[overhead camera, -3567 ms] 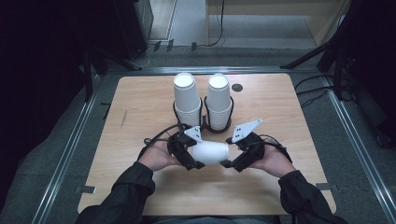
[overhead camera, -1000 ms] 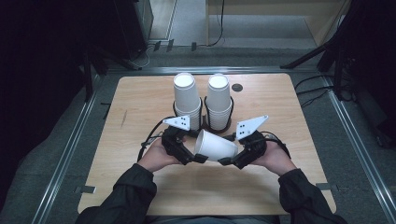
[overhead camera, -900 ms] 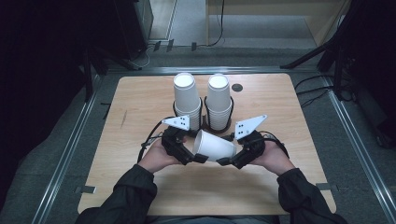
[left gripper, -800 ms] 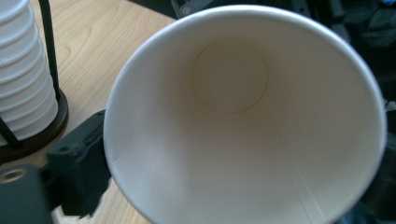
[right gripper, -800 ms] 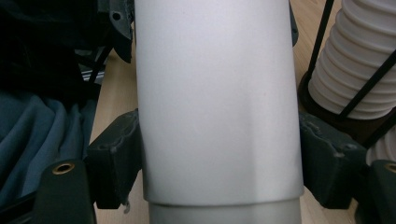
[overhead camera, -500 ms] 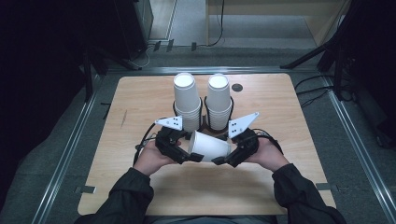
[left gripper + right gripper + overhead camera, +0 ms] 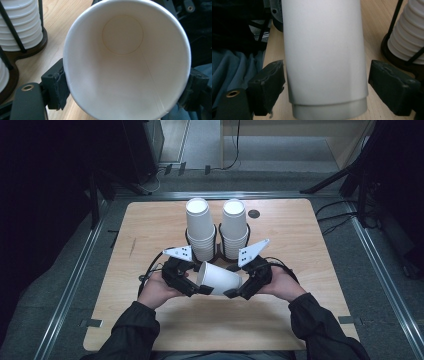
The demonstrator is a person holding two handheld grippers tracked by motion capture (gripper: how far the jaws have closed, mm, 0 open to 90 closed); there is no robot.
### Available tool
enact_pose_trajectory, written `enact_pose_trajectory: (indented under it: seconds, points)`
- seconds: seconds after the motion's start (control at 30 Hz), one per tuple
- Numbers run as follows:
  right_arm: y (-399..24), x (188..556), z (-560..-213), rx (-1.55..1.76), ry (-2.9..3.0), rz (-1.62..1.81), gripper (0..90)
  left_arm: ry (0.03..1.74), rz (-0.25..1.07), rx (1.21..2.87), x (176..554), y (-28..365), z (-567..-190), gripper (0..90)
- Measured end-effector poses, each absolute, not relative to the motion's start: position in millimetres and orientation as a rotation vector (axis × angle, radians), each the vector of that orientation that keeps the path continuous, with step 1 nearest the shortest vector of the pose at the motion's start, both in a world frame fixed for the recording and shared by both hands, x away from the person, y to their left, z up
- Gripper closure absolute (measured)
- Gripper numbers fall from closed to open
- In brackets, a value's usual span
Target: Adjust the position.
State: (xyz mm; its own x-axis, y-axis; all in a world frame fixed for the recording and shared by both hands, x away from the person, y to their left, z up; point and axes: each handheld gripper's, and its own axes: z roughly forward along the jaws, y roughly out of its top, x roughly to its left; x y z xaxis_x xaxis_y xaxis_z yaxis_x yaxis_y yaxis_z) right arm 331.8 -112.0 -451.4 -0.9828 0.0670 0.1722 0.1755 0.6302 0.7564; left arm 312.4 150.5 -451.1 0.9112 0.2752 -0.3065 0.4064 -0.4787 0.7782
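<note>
A white paper cup (image 7: 220,277) lies on its side just above the wooden table (image 7: 310,245), between my two grippers. Its mouth faces my left gripper (image 7: 200,282). In the left gripper view the pads (image 7: 58,87) press on both sides of the cup's rim (image 7: 125,62); these jaws have just been closing, so my left gripper (image 7: 126,87) is shut on the cup. My right gripper (image 7: 237,287) straddles the base end. Its jaws have just been opening, and in the right gripper view my right gripper (image 7: 329,86) stands open, its pads clear of the cup (image 7: 324,50).
Two tall stacks of white cups (image 7: 200,230) (image 7: 234,227) stand in black wire holders just behind the grippers, at the table's middle. A small dark hole (image 7: 255,213) lies beyond them. Metal rails and dark floor surround the table.
Both hands and the cup have drifted slightly left and closer to the stacks. The cup still lies between the grippers with its mouth to the left.
</note>
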Motion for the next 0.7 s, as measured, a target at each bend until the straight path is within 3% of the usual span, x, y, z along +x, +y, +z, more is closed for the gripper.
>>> enact_pose_trajectory:
  seconds: [0.37, 0.7]
  points:
    - [-134, 333, -453, -0.366, -2.737, -1.288, 14.0, 0.478, -0.162, 2.196, 324, 147, -455, 16.1]
    - [-148, 324, -460, -0.432, -2.810, -1.240, 14.5, 0.438, -0.039, 2.399, 332, 122, -458, 16.1]
